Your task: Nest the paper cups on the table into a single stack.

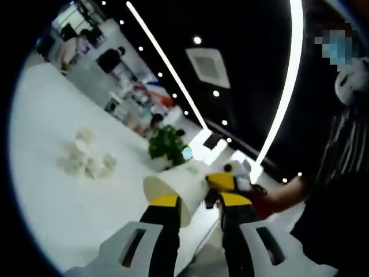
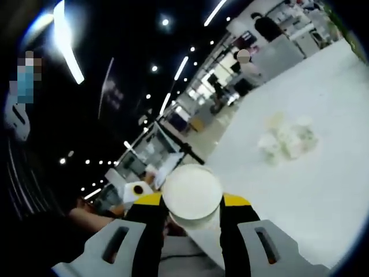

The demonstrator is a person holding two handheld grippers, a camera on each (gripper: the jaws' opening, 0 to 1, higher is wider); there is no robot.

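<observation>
The paper cup (image 2: pixel 192 198) was a plain white one, held up in the air well above the desk (image 2: pixel 323 173), and in the right gripper view it showed us its flat round base, clamped between the fingers of our right gripper (image 2: pixel 194 214). In the left gripper view the same cup (image 1: pixel 176 189) lay tilted on its side, its long axis running from the right gripper (image 1: pixel 230 183) at the base end toward the open rim on the left. Our left gripper (image 1: pixel 199 209) stood spread, one finger just under the cup wall and the other beside the right gripper's yellow tip, pinching nothing that we could make out. The remaining cups (image 2: pixel 286 139) sat clustered on the white desk, well apart from both grippers; in the left gripper view that cluster (image 1: pixel 86 157) lay far up and to the left. We judged the held cup would need carrying mouth-down toward them.
</observation>
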